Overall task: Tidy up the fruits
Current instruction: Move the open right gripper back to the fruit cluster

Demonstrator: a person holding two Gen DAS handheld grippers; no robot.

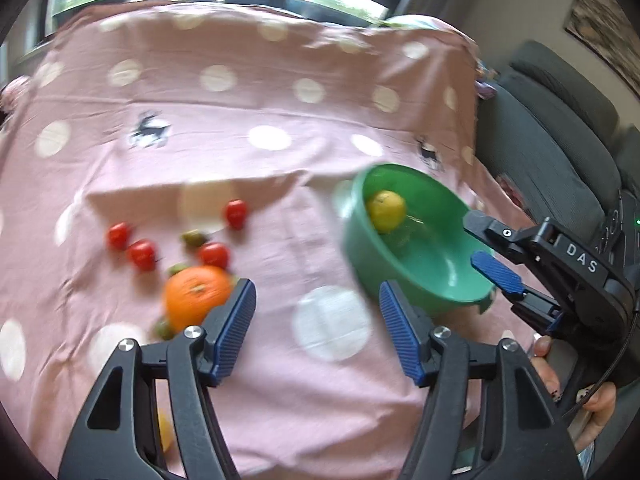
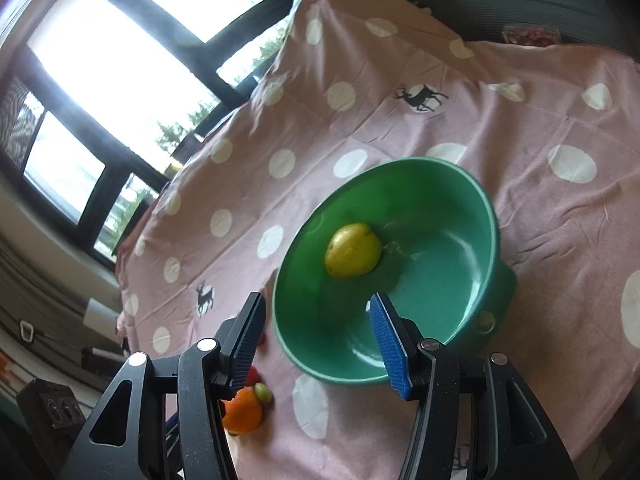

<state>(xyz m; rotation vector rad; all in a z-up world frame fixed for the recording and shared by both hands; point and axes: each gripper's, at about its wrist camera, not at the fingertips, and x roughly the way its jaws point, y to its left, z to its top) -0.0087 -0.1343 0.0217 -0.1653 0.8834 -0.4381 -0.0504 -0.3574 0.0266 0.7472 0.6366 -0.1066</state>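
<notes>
A green bowl stands on the pink dotted cloth with a yellow lemon inside it. My right gripper is open and straddles the near rim of the bowl, one finger outside and the blue pad inside; the lemon lies beyond the tips. In the left wrist view the right gripper reaches over the bowl from the right. My left gripper is open over bare cloth, holding nothing. Left of it lie an orange, several red tomatoes and small green fruits.
A dark grey sofa runs along the cloth's right edge. Windows stand behind the far edge. A hand holds the right gripper's handle. A yellow fruit shows partly behind my left finger. The orange lies behind my right gripper's left finger.
</notes>
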